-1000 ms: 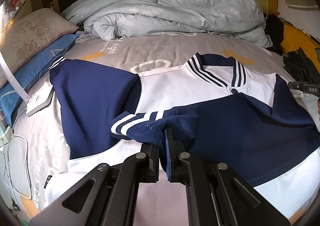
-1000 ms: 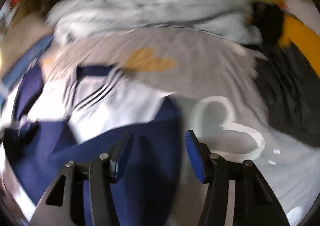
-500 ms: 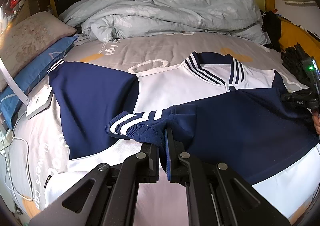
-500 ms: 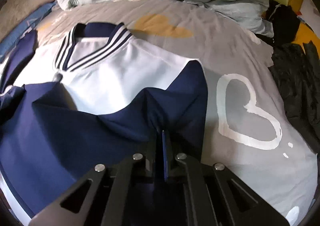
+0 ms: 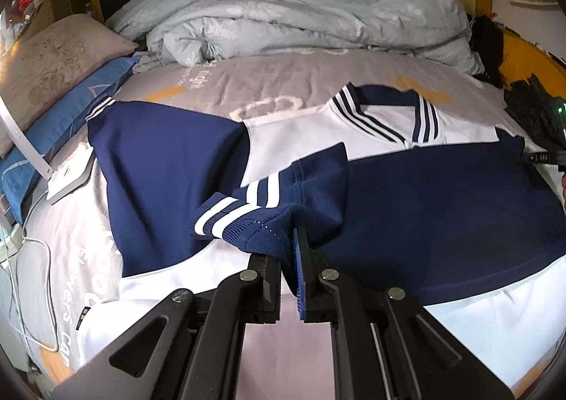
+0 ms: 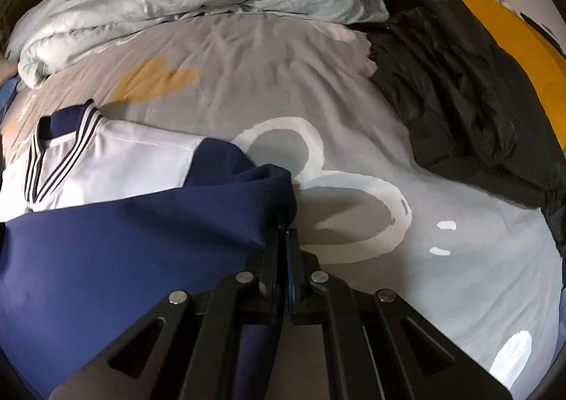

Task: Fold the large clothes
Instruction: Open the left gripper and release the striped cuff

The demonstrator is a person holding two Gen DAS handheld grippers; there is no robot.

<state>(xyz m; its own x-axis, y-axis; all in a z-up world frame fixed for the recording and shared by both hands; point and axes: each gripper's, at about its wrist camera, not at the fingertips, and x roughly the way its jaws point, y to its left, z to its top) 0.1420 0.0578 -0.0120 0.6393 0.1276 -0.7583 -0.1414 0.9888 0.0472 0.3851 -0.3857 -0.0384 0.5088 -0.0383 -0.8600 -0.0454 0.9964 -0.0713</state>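
A: Two grippers, both gripping cloth. Left gripper (image 5: 287,260) first?

B: Jaws clenched on the ribbed cuff (image 5: 226,223) of the navy sleeve, the one with white stripes. Cuff bunches up just at 12 o'clock of the jaws. A small gap shows between the pads lower down, but cloth is pinched at the tips.

A: Right gripper (image 6: 283,240)?

B: Jaws clamped tight on a navy fold of the jacket (image 6: 116,244), at its shoulder-side edge. Fabric tents up to the tips, from 9 to 12 o'clock of them.

A: Where does the jacket sit?

B: Spread on the bed (image 5: 283,81), grey sheet with heart prints. In the left view the white chest and striped collar (image 5: 385,113) lie at 1 o'clock, one navy sleeve flat out at 10 o'clock, the other sleeve folded across the front toward the jaws.

A: Surroundings?

B: Crumpled pale duvet (image 5: 300,17) at 12 o'clock, pillows (image 5: 53,60) at 10. Black garment (image 6: 467,99) at 2 o'clock in the right view, apart from the jacket. White heart outline (image 6: 353,209) just beside the right tips, at 1 o'clock.
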